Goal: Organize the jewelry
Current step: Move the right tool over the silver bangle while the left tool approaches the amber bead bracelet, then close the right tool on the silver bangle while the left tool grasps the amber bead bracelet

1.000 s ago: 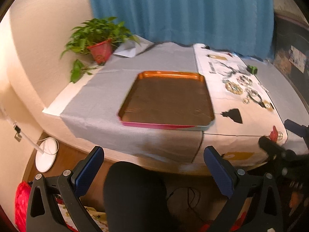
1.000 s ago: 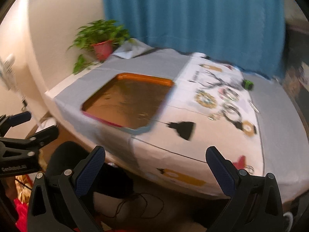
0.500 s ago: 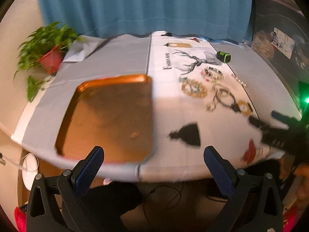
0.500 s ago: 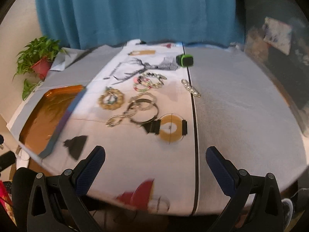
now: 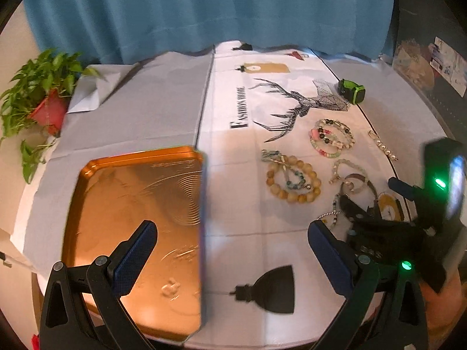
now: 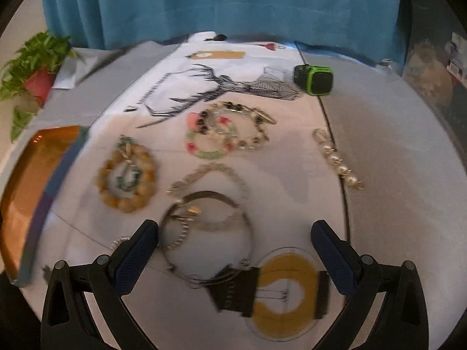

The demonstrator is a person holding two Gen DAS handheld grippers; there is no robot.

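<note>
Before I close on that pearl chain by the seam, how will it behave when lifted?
The pearl chain is a thin line of linked beads, so it will probably hang limp. It looks light. Its rounded beads may slip between the pads of the open right gripper.

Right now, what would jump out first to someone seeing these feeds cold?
Probably the cluster of beaded bracelets: an amber bead bracelet and a pink-and-green one lying on the white deer-print cloth, right of center. Next, the shiny orange tray, seemingly bare, left of the jewelry on the gray cloth. Both the left gripper and the right gripper are open, holding nothing.
</note>
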